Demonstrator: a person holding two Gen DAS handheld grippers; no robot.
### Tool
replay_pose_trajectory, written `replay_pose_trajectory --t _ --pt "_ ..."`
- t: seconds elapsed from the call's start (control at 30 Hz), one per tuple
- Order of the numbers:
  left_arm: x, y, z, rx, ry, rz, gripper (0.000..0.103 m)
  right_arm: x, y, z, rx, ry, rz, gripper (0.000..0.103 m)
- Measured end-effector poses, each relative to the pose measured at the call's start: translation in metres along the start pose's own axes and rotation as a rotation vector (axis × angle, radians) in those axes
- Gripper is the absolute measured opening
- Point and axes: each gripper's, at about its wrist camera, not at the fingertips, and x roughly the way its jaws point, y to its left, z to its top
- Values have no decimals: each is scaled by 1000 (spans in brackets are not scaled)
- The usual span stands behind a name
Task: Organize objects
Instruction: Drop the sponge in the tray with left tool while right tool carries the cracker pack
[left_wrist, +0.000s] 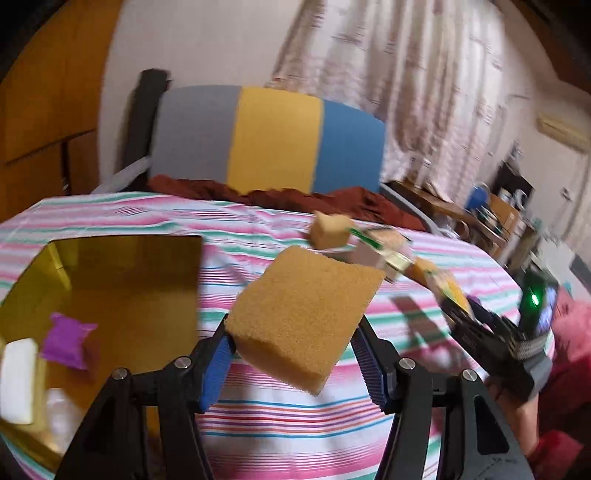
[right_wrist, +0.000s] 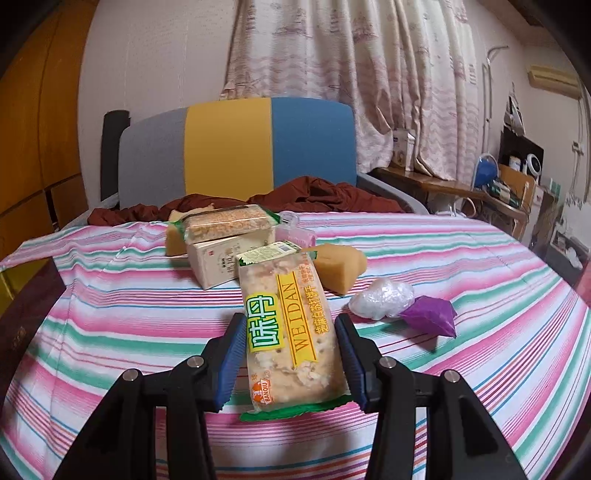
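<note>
My left gripper (left_wrist: 291, 332) is shut on a large yellow sponge (left_wrist: 303, 314) and holds it above the striped tablecloth (left_wrist: 280, 424), just right of an open yellow box (left_wrist: 122, 280). The box holds a purple wrapped piece (left_wrist: 68, 341) and a white item (left_wrist: 18, 380). My right gripper (right_wrist: 290, 339) is shut on a cracker packet (right_wrist: 288, 325) labelled WEIDAN, held over the table. The right gripper also shows in the left wrist view (left_wrist: 454, 295), blurred.
On the table lie a second cracker packet (right_wrist: 229, 219) on a cream carton (right_wrist: 225, 262), a small sponge (right_wrist: 340, 266), a clear plastic wad (right_wrist: 380, 297), a purple paper piece (right_wrist: 430, 315). A chair (right_wrist: 236, 151) with brown cloth (right_wrist: 314, 194) stands behind.
</note>
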Motion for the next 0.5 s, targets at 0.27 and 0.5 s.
replay_pose_trajectory --t 0.27,0.5 --pt "-1 78 7 -93 92 129 63 -28 34 0 -22 -1 110 49" --pt "10 119 -1 -145 189 155 63 -56 74 7 44 10 292 49"
